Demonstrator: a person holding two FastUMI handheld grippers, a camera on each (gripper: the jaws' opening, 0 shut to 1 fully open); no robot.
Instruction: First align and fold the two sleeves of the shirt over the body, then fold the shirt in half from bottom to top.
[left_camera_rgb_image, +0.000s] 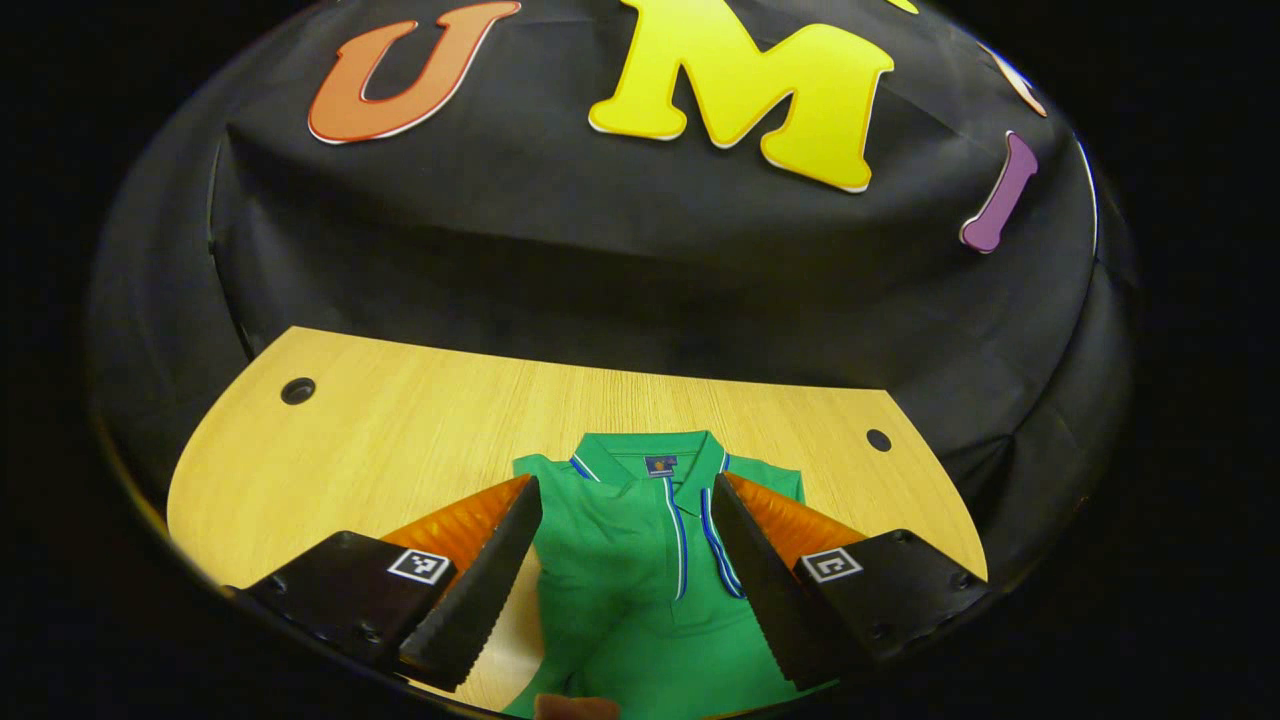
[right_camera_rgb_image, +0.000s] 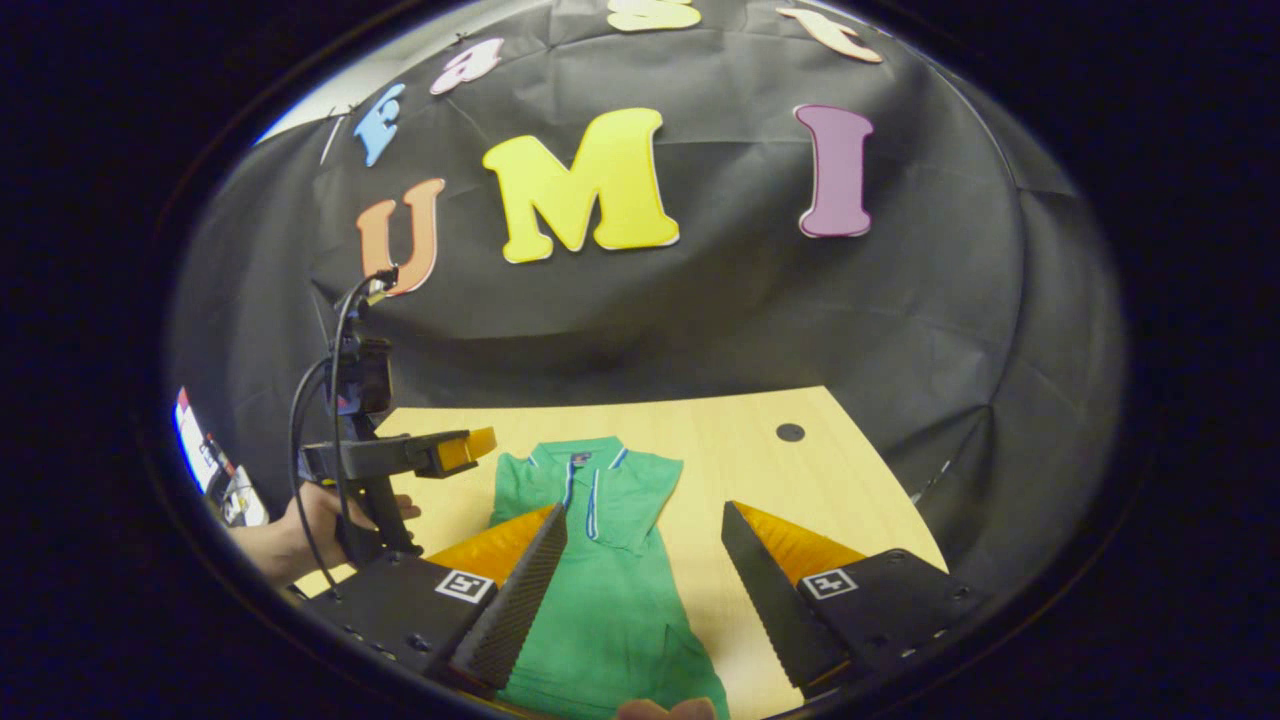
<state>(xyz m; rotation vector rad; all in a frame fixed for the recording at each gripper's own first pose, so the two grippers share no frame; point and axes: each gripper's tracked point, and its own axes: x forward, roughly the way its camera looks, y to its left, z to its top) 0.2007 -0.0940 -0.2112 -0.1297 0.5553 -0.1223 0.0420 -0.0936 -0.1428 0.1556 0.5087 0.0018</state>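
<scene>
While the tabletop (left_camera_rgb_image: 400, 420) carries the shirt (left_camera_rgb_image: 640, 560) flat, collar toward the wall, its sleeves already look folded over the body; the bottom-to-top fold seems left. Both tools, left (left_camera_rgb_image: 627, 570) and right (right_camera_rgb_image: 645, 590), hang spread above it, pinching nothing.

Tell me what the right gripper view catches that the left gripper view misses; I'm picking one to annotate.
The right gripper view adds the left tongs from outside, held by a hand above the table's left side, with a cable looping up. The left gripper view adds a second table hole and both shoulders of the shirt. Both share the green polo shirt lying flat on the wooden table, framed by open tongs.
</scene>
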